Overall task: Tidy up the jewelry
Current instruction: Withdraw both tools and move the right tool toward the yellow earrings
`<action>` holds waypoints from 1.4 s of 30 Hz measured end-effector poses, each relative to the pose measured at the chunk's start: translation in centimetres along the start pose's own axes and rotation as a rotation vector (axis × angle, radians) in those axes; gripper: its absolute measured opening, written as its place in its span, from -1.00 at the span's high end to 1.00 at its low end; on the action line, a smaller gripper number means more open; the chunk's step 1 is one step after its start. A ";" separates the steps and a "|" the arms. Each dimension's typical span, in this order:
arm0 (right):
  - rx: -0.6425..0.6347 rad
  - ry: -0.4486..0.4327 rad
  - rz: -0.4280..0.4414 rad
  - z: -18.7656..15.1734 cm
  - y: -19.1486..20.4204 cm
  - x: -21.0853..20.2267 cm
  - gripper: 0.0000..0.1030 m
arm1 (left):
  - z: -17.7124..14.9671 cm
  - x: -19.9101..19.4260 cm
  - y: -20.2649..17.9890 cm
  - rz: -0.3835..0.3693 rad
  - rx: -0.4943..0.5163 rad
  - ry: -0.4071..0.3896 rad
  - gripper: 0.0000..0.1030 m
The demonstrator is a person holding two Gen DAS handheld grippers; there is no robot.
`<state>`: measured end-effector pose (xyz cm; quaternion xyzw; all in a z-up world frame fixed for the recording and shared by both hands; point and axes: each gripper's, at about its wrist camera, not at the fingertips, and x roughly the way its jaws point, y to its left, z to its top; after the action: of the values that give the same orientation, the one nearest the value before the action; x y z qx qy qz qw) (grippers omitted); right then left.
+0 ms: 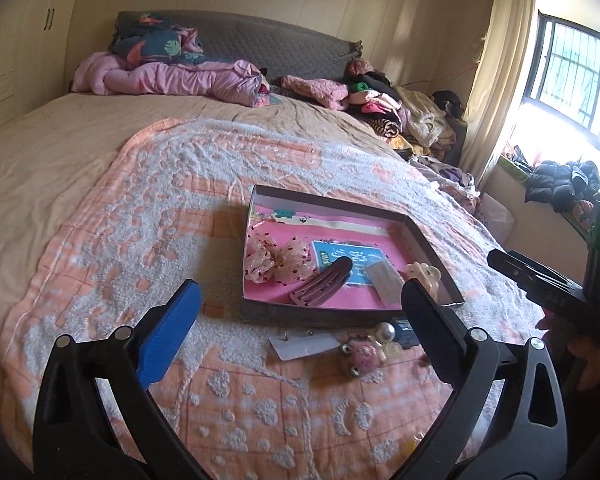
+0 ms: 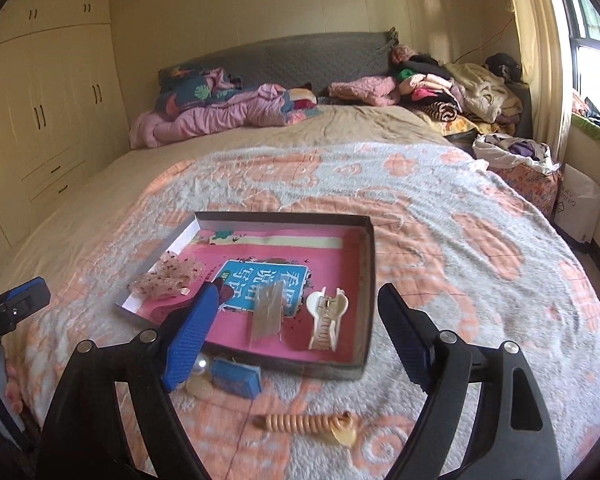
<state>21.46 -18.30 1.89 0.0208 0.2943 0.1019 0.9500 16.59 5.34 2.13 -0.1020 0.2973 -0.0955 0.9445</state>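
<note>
On the bed, a shallow box (image 2: 366,280) holds a bow (image 2: 166,278), claw clip (image 2: 326,318) and packet (image 2: 266,314); a coiled hair tie (image 2: 304,424) lies before it.

Left gripper (image 1: 300,300) and right gripper (image 2: 296,304), jaws wide apart, empty.

A wide bed (image 2: 100,184) carries an orange-and-white tufted blanket (image 2: 440,216). On the blanket sits a shallow dark cardboard tray with a pink lining (image 2: 370,280). Just in front of the tray lie a white pearl bead (image 2: 202,364), a small blue box (image 2: 236,376), a pink fuzzy frog-eyed clip (image 1: 362,360) and a white paper card (image 1: 300,346); nearer still, a tan coiled hair tie (image 2: 300,424).
</note>
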 end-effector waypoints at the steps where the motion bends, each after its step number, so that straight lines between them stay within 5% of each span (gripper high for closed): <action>1: 0.002 -0.005 0.001 -0.1 -0.1 -0.6 -0.55 | -0.1 -0.3 -0.2 -0.003 0.003 -0.004 -0.78; 28: -0.083 0.048 0.078 -8.3 4.3 -6.3 -0.55 | -4.7 -2.9 -1.9 -0.006 0.073 0.026 -0.78; 42: -0.130 0.153 0.145 -15.4 7.9 -5.1 -0.55 | -7.9 -0.1 -2.8 -0.059 0.116 0.113 -0.78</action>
<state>7.23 -11.95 -7.16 -0.0275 0.3565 0.1903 0.9143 11.55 1.60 -3.41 -0.0503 0.3407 -0.1459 0.9274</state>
